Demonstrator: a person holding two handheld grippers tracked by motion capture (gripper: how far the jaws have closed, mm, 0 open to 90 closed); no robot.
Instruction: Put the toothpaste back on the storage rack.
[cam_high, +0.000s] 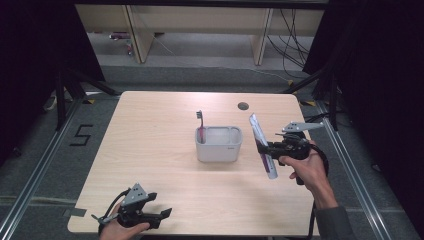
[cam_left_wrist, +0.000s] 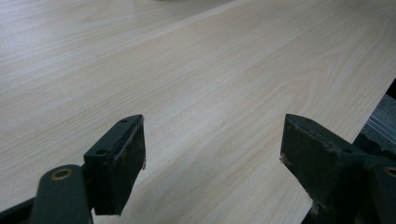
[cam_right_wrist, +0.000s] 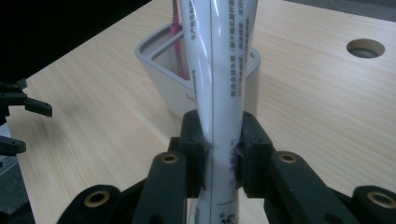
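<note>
Toothpaste (cam_high: 263, 146), a white tube, is clamped between the jaws of the right gripper (cam_high: 266, 148) and is held tilted above the table (cam_high: 150, 150) near its right edge, just right of the holder (cam_high: 218, 144). In the right gripper view the tube (cam_right_wrist: 219, 84) is seen pinched at its lower part, with the holder (cam_right_wrist: 161, 74) behind it. A toothbrush (cam_high: 200, 126) is stood upright in the holder's left compartment. The holder is set at the table's middle. The left gripper (cam_high: 162, 216) is held at the near left corner, its jaws spread wide over bare wood with nothing between them.
</note>
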